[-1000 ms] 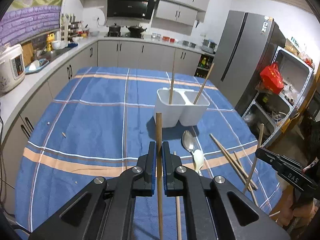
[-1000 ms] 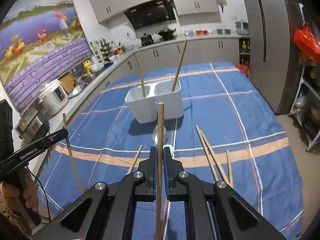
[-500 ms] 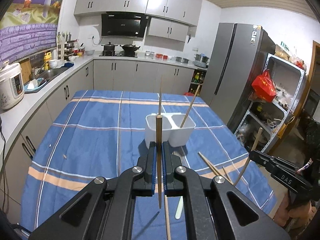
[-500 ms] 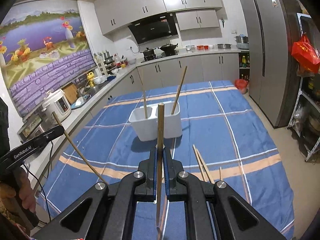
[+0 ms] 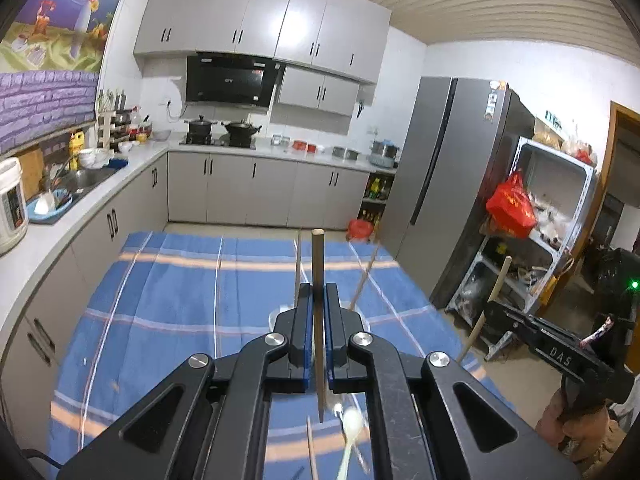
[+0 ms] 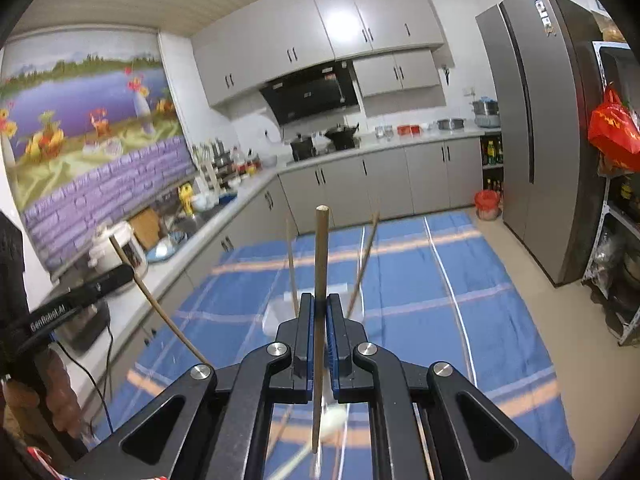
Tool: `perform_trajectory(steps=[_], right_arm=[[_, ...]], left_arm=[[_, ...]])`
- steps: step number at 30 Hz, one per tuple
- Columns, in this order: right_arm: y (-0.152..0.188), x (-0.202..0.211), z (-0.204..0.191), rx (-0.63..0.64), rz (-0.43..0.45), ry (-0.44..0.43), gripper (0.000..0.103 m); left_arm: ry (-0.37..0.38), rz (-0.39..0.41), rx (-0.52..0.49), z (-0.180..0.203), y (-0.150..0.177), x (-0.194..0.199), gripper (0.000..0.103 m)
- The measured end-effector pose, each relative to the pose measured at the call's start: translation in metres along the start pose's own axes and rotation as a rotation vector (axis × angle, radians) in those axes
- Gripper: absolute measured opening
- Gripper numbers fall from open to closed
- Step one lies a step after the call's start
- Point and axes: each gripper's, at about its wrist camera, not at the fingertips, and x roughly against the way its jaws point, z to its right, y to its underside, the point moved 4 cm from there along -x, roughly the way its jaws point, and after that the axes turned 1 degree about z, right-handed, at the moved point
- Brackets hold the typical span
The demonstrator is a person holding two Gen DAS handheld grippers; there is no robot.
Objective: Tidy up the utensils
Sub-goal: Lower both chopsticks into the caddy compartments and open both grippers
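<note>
Left wrist view
- Left hand-held gripper (image 5: 316,312): jaws nipped narrow on a wooden chopstick (image 5: 317,264), which stands upright between the pads, blunt end up, tip hanging below.
- White utensil holder (image 5: 280,312): directly ahead and below, mostly hidden behind the fingertips; only a sliver of rim shows.
- Chopsticks already in holder (image 5: 297,268): one rises just left of the held stick, another leans away to the right.
- Right hand-held gripper (image 5: 502,312): at right, clamped on its own chopstick (image 5: 496,284), tilted, farther from the holder.
- Desk (image 5: 160,280): blue plaid cloth; a white spoon (image 5: 350,424) and a loose chopstick lie near, under the gripper.

Right wrist view
- Right hand-held gripper (image 6: 318,312): closed tight on a chopstick (image 6: 321,256), long axis near vertical.
- Holder (image 6: 276,312): straight ahead, low, blurred behind the fingertips.
- Left hand-held gripper (image 6: 124,272): at left, its stick (image 6: 160,308) slanting down toward the right.

Judgement
- Key relation: both sticks sit above and short of the holder; each likely needs carrying forward, then lowering tip-first. From these views I cannot tell which hand is nearer.
</note>
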Motion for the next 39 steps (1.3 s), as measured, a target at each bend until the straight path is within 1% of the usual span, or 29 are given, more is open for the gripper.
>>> perform_trajectory(steps=[4, 7, 10, 12, 14, 16, 20, 24, 30, 33, 34, 35, 37, 38, 39], right_arm=[[-0.036, -0.021, 0.000, -0.006, 0.057, 0.010, 0.006], [-0.059, -0.045, -0.001, -0.008, 0.085, 0.025, 0.006], [-0.072, -0.070, 0.000, 0.000, 0.091, 0.053, 0.006], [-0.074, -0.092, 0.003, 0.005, 0.071, 0.076, 0.006], [-0.069, -0.114, 0.008, -0.002, 0.032, 0.088, 0.006], [-0.059, -0.138, 0.016, -0.013, -0.022, 0.094, 0.006], [-0.035, -0.174, 0.034, -0.042, -0.120, 0.106, 0.006], [-0.014, -0.192, 0.050, -0.067, -0.177, 0.107, 0.006], [-0.006, -0.196, 0.058, -0.088, -0.202, 0.104, 0.008], [-0.006, -0.196, 0.058, -0.084, -0.205, 0.108, 0.012], [-0.006, -0.194, 0.058, -0.083, -0.203, 0.107, 0.016], [-0.007, -0.193, 0.056, -0.081, -0.201, 0.107, 0.021], [-0.007, -0.189, 0.052, -0.074, -0.196, 0.105, 0.025], [-0.008, -0.185, 0.051, -0.070, -0.192, 0.104, 0.026], [-0.009, -0.183, 0.050, -0.067, -0.189, 0.103, 0.026]], left_arm=[[-0.022, 0.023, -0.025, -0.001, -0.032, -0.027, 0.005], [-0.023, 0.018, -0.027, -0.004, -0.050, -0.053, 0.005], [-0.025, 0.003, -0.034, -0.008, -0.064, -0.083, 0.005], [-0.024, -0.023, -0.034, -0.011, -0.065, -0.103, 0.005], [-0.016, -0.075, -0.027, -0.014, -0.060, -0.128, 0.005], [-0.015, -0.138, -0.017, -0.019, -0.048, -0.155, 0.005], [-0.021, -0.220, -0.008, -0.022, -0.025, -0.191, 0.005], [-0.010, -0.256, -0.010, -0.026, -0.005, -0.202, 0.005], [-0.007, -0.251, 0.007, -0.032, 0.000, -0.202, 0.006], [-0.003, -0.250, 0.011, -0.034, 0.000, -0.196, 0.007], [-0.003, -0.249, 0.010, -0.033, -0.001, -0.196, 0.007], [-0.005, -0.246, 0.010, -0.033, -0.002, -0.193, 0.009], [-0.008, -0.235, 0.009, -0.032, -0.004, -0.186, 0.017], [-0.013, -0.222, 0.008, -0.032, -0.005, -0.179, 0.024], [-0.020, -0.207, 0.007, -0.032, -0.006, -0.172, 0.026]])
